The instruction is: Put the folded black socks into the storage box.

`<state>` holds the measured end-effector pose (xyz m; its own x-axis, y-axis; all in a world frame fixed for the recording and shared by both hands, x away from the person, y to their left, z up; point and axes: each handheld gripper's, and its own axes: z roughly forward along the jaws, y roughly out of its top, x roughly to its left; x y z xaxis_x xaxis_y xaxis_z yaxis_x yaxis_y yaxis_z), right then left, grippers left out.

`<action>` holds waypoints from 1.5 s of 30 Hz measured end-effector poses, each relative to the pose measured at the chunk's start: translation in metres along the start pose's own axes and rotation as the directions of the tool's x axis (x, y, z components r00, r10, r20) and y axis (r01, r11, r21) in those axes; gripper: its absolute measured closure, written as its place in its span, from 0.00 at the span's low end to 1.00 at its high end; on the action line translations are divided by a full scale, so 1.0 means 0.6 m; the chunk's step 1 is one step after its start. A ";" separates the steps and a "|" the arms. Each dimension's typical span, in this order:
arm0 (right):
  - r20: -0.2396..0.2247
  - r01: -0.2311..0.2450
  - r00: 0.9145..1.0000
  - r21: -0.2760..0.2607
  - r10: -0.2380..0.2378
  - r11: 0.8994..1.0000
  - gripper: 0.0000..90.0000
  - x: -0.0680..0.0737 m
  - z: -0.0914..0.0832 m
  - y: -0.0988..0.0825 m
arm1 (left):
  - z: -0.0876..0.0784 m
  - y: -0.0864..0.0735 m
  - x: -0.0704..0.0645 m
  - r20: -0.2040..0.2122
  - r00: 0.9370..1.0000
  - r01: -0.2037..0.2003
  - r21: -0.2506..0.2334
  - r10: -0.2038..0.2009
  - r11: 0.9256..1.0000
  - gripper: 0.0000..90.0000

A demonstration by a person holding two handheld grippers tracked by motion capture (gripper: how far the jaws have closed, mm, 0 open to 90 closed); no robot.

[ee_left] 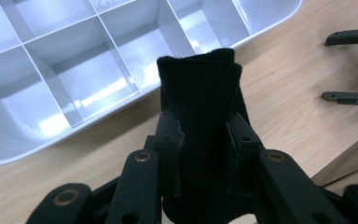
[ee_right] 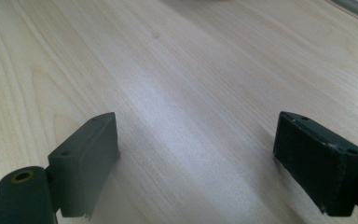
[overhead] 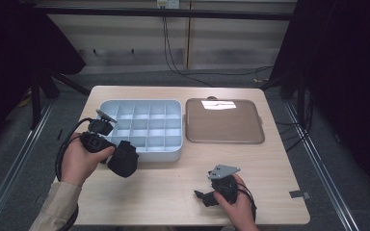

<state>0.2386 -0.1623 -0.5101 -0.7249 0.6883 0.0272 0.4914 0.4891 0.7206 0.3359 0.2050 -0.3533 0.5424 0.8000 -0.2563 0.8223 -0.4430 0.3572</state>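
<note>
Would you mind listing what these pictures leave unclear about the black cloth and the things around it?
- Black cloth: its lower end is hidden behind the left gripper in the left gripper view, so its full shape is unclear.
- Divided tray: cut off by the top and left edges there.
- Brown lid: glare in the high view washes out part of its surface.

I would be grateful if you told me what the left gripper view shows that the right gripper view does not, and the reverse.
Left gripper view alone: the left tool shut on a black folded cloth, the white compartment tray beside it, and the other tool's jaws far off at the right edge. Right gripper view alone: the right tool open, with nothing between its jaws. Both share the light wooden table.
</note>
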 end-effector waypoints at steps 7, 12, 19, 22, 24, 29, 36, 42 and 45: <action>0.000 -0.003 1.000 -0.001 0.003 1.000 0.15 0.000 0.000 0.000 | -0.011 0.005 0.007 -0.009 1.000 0.008 0.002 -0.008 1.000 0.78; 0.000 -0.003 1.000 -0.003 0.003 1.000 0.15 0.000 0.000 0.000 | -0.023 0.010 0.009 -0.019 1.000 0.006 0.000 -0.006 1.000 0.78; -0.001 -0.003 1.000 -0.003 0.003 1.000 0.15 0.000 0.000 0.000 | -0.031 0.015 0.012 -0.024 1.000 0.012 0.001 -0.012 1.000 0.78; 0.000 -0.003 1.000 -0.003 0.003 1.000 0.15 0.000 0.000 0.000 | -0.037 0.019 0.012 -0.026 1.000 0.006 0.008 -0.006 1.000 0.78; 0.000 -0.003 1.000 -0.003 0.003 1.000 0.15 0.000 0.000 0.000 | -0.042 0.023 0.011 -0.027 1.000 0.009 -0.002 -0.009 1.000 0.78; 0.000 -0.001 1.000 -0.004 0.001 1.000 0.15 0.000 0.000 0.000 | -0.054 0.032 0.010 -0.036 0.999 0.006 -0.007 -0.006 1.000 0.78; 0.000 -0.001 1.000 -0.004 0.001 1.000 0.15 0.000 0.000 0.000 | -0.067 0.045 0.009 -0.037 0.999 -0.001 -0.017 0.000 1.000 0.78; 0.000 0.000 1.000 -0.004 0.000 1.000 0.15 0.000 0.000 0.000 | -0.072 0.049 0.016 -0.041 0.999 0.017 -0.030 -0.018 0.999 0.78; 0.001 0.000 1.000 -0.002 0.000 1.000 0.15 0.000 0.000 0.000 | -0.073 0.052 0.020 -0.057 0.998 0.022 -0.029 -0.024 0.999 0.78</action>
<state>0.2388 -0.1622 -0.5100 -0.7244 0.6889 0.0268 0.4904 0.4876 0.7223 0.3606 0.2186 -0.3061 0.5117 0.8323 -0.2131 0.8289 -0.4130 0.3773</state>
